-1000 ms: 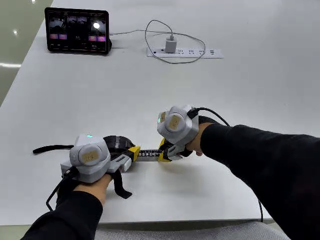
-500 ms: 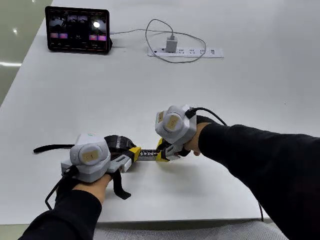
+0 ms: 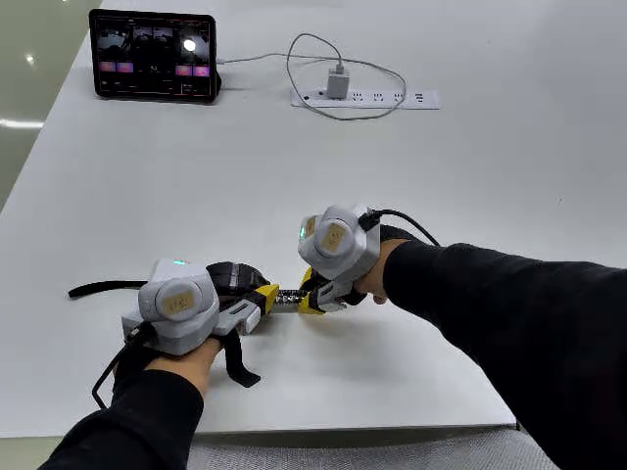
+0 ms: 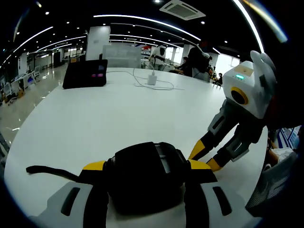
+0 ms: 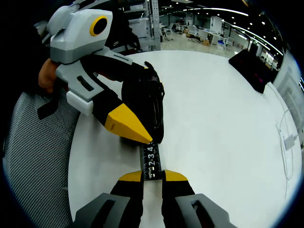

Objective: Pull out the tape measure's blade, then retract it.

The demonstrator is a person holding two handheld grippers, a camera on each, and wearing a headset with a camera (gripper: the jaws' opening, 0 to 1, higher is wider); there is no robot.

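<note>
Table [image 3: 441,196] bearing one tape measure [image 3: 233,278], blade [image 5: 150,160] a short way out.
Well beyond the tape measure: tablet [image 3: 154,56], then power strip [image 3: 377,99] with a charger [image 3: 338,86] plugged in. Your left gripper [image 4: 147,171] is clamped on the tape measure's black body from both sides. Your right gripper [image 5: 152,176], just right of the tape measure, pinches the blade, with numerals 2 to 4 showing between its tips and the body.

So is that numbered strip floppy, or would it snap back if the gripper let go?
Probably stiff over this short stretch: the blade runs straight from the black case to the right gripper. Released, it would likely spring back in. The case looks chunky, so probably heavyish.
</note>
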